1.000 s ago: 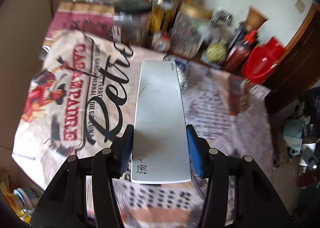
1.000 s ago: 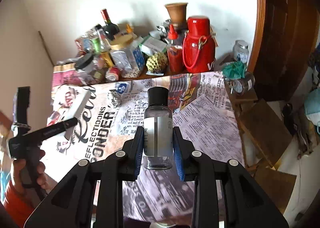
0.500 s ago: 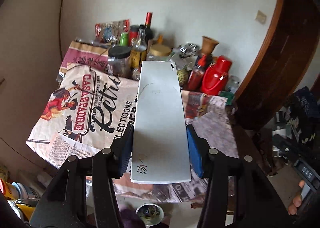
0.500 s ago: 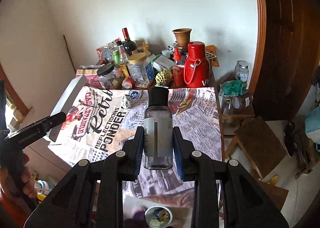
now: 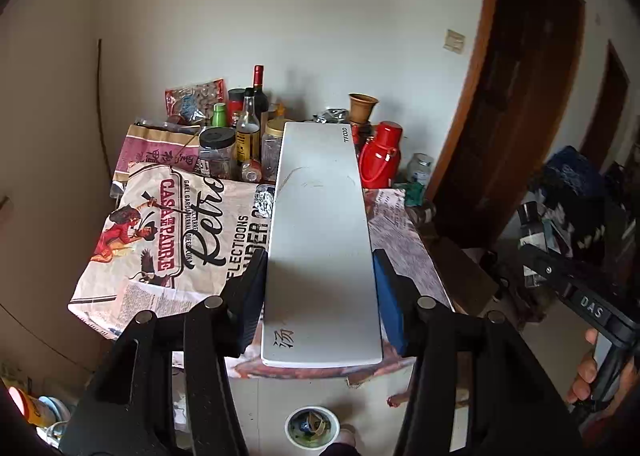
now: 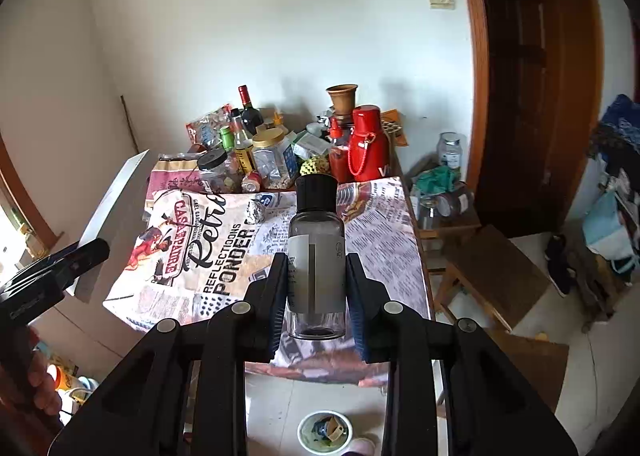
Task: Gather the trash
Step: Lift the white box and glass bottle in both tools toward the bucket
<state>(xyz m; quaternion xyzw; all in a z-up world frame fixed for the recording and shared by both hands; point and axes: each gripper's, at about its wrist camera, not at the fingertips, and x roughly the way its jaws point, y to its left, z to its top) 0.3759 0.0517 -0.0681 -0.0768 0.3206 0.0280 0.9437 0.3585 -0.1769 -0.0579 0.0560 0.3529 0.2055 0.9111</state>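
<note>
Left gripper (image 5: 320, 288) jaws clamped on white box (image 5: 322, 240); right gripper (image 6: 317, 292) jaws clamped on bottle (image 6: 317, 256); 2 items carried, likely for bin (image 6: 325, 432) at 6 o'clock.

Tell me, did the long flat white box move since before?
Yes. The long flat white box, clamped in the left gripper, has pulled up and back from the newspaper-print tablecloth, which now looks smaller and farther away.
</note>
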